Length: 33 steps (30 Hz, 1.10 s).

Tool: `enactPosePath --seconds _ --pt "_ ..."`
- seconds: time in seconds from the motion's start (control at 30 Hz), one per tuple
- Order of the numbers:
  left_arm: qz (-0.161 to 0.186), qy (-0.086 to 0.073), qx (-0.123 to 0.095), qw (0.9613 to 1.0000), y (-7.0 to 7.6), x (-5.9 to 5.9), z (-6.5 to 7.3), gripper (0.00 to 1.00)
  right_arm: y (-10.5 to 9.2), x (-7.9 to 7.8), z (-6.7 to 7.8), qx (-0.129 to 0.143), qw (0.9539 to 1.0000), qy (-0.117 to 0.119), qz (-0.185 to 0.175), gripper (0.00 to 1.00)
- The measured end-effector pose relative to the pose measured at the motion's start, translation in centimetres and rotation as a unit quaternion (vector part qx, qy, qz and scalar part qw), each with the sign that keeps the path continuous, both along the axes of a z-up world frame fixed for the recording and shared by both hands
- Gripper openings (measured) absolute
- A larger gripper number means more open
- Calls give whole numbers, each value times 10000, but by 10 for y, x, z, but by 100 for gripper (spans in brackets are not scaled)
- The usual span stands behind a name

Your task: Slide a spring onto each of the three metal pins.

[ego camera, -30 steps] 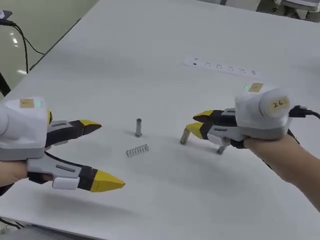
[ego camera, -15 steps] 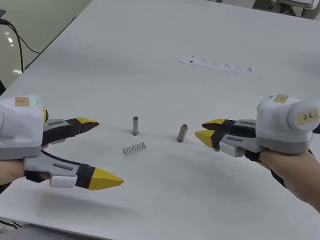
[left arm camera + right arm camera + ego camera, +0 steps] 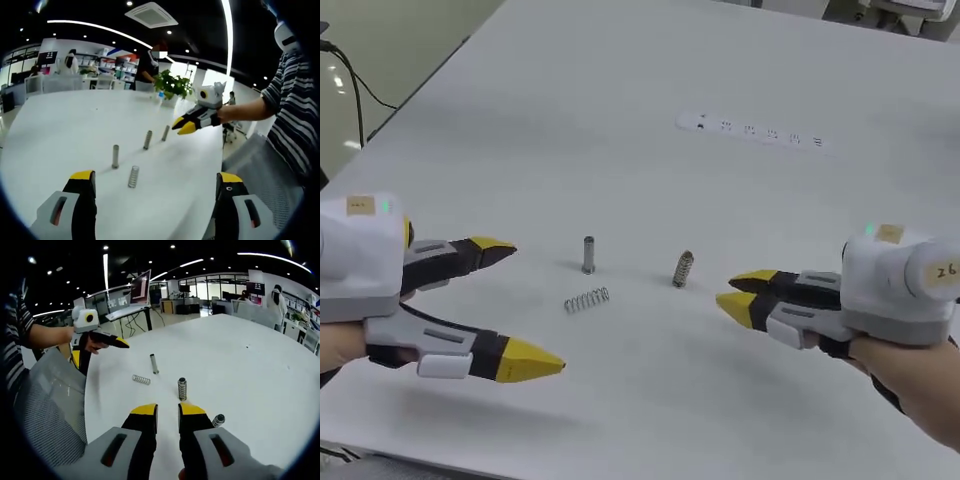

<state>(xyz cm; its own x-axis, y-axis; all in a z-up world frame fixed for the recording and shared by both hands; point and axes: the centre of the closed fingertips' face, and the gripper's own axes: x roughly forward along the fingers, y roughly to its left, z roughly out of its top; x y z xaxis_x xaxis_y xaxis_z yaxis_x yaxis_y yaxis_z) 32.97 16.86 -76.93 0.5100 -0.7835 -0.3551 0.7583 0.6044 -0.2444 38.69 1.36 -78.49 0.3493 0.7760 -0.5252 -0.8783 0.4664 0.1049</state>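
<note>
While the left gripper [image 3: 515, 303] hangs at the lower left of the head view, jaws spread wide and empty, the right gripper [image 3: 740, 290] at lower right has its jaws only a narrow gap apart, holding nothing. Between them a loose spring [image 3: 587, 299] lies flat on the tabletop [image 3: 650, 420]. Just above it stand a bare metal pin [image 3: 588, 254] and, to its right, a spring-covered pin [image 3: 683, 268]. The right gripper view shows a second spring-covered pin [image 3: 218, 420] beside its right jaw. A power strip [image 3: 755, 132] lies toward the top of the frame.
</note>
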Motion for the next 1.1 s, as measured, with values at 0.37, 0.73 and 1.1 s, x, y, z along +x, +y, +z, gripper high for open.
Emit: enactPosePath --seconds 0.37,0.73,1.1 --pt "20 23 -13 10000 1 -2 -1 97 12 -2 -4 -222 9992 -88 327 14" --pt "56 43 0 10000 3 -4 -2 96 36 -2 -4 -425 9957 -230 793 14" --pt "86 46 1 10000 5 -5 -2 96 72 -5 -1 -600 9875 -440 1392 14"
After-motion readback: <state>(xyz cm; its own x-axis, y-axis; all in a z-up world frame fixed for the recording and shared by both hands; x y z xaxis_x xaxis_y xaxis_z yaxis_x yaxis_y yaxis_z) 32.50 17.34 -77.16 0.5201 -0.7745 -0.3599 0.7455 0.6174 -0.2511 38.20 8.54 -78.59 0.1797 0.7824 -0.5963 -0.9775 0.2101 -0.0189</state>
